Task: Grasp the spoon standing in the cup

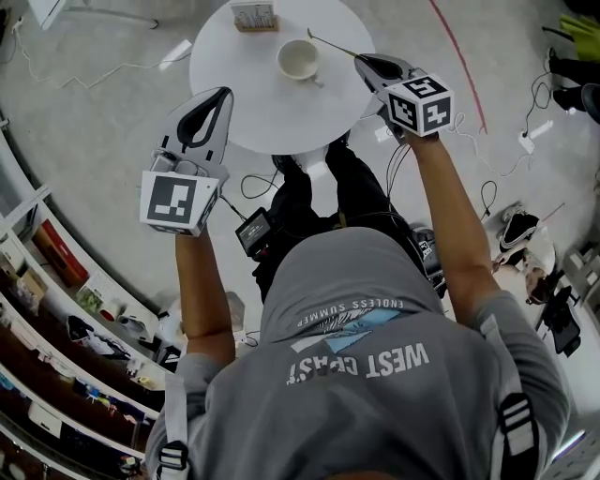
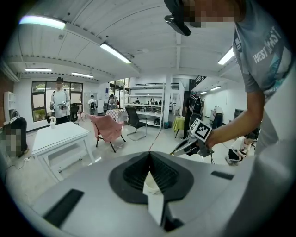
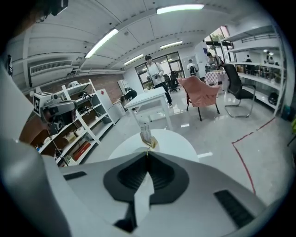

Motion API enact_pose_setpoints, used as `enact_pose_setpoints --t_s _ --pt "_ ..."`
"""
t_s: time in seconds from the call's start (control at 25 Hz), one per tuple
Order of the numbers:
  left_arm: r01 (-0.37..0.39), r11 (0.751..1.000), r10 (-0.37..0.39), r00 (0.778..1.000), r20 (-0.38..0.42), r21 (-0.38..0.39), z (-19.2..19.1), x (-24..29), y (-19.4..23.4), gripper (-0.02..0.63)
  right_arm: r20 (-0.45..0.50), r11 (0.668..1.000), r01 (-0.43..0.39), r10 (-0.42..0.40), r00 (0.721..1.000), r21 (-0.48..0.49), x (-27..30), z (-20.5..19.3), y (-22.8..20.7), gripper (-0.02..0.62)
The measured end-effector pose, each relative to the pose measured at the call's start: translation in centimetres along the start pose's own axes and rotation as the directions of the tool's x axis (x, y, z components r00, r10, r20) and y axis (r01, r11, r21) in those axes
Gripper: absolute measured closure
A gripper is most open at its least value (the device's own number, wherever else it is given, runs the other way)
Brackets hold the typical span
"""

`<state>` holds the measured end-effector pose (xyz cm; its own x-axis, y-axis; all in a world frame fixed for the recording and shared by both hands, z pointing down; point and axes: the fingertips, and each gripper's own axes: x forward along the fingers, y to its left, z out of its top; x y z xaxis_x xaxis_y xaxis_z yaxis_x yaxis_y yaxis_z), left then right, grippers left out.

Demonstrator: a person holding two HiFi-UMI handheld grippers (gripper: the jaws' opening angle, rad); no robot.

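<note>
A white cup (image 1: 298,61) stands on the round white table (image 1: 234,112). The thin metal spoon (image 1: 330,42) is out of the cup and slants up-left over the table, just right of the cup's rim. My right gripper (image 1: 359,59) is shut on its lower end. In the right gripper view the right gripper (image 3: 148,152) shows its jaws meeting, with the spoon foreshortened at the tip. My left gripper (image 1: 225,92) hovers over the table's left edge, shut and holding nothing. In the left gripper view the left gripper (image 2: 149,153) has its jaws closed to a point.
A small wooden holder (image 1: 255,16) (image 3: 147,136) stands at the table's far edge. Cables and a red line (image 1: 459,66) lie on the floor around it. Storage shelves (image 1: 56,281) run along the left. Chairs and other people are farther off in the room.
</note>
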<state>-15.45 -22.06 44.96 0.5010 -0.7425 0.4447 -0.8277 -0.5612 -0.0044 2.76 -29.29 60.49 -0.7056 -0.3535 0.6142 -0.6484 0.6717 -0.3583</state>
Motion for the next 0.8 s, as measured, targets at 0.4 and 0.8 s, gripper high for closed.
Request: enact_pose_setpoints --t_s 0.4,0.8 --pt "-0.012 1.000 0.012 1.000 -0.007 0.015 0.7 -0.3 0.6 0.601 -0.027 0.992 0.049 -0.046 0.999 0.112 1.5 -2.0 -3.2 0.592" --pt "-0.028 0.999 0.028 1.000 0.000 0.031 1.8 -1.2 1.3 0.601 -0.077 0.959 0.083 -0.064 0.995 0.269 3.4 -5.6 -6.0 0.591"
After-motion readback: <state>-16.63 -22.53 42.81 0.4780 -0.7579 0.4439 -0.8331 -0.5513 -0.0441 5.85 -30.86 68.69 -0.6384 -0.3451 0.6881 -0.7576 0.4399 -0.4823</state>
